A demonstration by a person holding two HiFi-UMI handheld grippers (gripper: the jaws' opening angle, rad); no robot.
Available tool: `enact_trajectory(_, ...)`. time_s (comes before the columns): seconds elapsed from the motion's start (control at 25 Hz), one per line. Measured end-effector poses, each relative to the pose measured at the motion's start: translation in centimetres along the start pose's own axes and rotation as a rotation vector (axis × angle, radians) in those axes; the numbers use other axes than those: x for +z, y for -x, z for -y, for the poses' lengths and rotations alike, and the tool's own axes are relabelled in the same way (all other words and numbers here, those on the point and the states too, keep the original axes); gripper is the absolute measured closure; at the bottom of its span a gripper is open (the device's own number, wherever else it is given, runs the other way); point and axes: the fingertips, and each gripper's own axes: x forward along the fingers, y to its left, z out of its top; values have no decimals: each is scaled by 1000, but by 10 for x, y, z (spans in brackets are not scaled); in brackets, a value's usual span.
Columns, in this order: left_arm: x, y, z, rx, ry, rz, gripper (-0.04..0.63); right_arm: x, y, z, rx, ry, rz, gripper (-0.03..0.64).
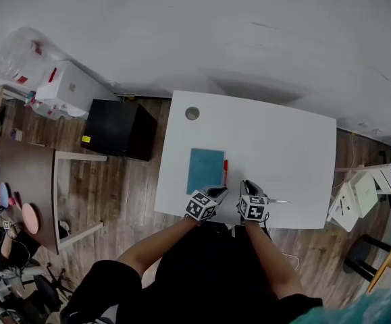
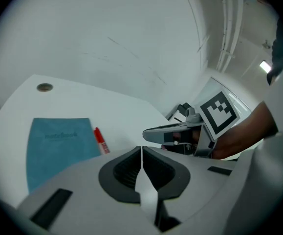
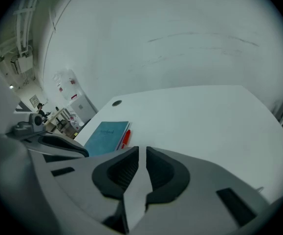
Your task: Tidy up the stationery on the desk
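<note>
A teal notebook [image 1: 204,170] lies flat on the white desk [image 1: 283,147], near its front left. A red pen [image 1: 225,171] lies along the notebook's right edge. My left gripper [image 1: 217,193] sits at the desk's front edge just below the notebook, jaws shut and holding nothing. My right gripper [image 1: 249,186] is beside it, also shut and empty. The left gripper view shows the notebook [image 2: 58,143] and pen [image 2: 100,141] ahead to the left, with the right gripper's body to the right. The right gripper view has the notebook [image 3: 104,136] and pen [image 3: 125,138] just ahead to the left.
A round grommet [image 1: 192,113] sits in the desk's far left corner. A thin grey item [image 1: 279,201] lies right of the right gripper. Left of the desk stand a black box [image 1: 117,128], white cartons [image 1: 73,86] and a brown table [image 1: 26,181]. White folding chairs [image 1: 360,193] stand at right.
</note>
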Motion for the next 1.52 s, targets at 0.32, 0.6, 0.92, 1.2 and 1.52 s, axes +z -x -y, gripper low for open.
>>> enact_trajectory(0.32, -6, -85, 82, -35, -225, -102, 574, 7, 65, 84, 34, 0, 76, 561)
enact_trajectory(0.6, -32, -140, 106, -6, -360, -247, 572, 4, 98, 162, 85, -74, 123, 561)
enact_trajectory(0.92, -52, -169, 102, 45, -549, -467, 503, -14, 111, 203, 145, -66, 102, 561)
enact_trajectory(1.2, -70, -175, 103, 66, -621, -586, 491, -26, 116, 224, 152, -68, 74, 561)
enact_trajectory(1.52, -70, -180, 97, 114, -612, -577, 491, -33, 114, 225, 168, -61, 56, 561)
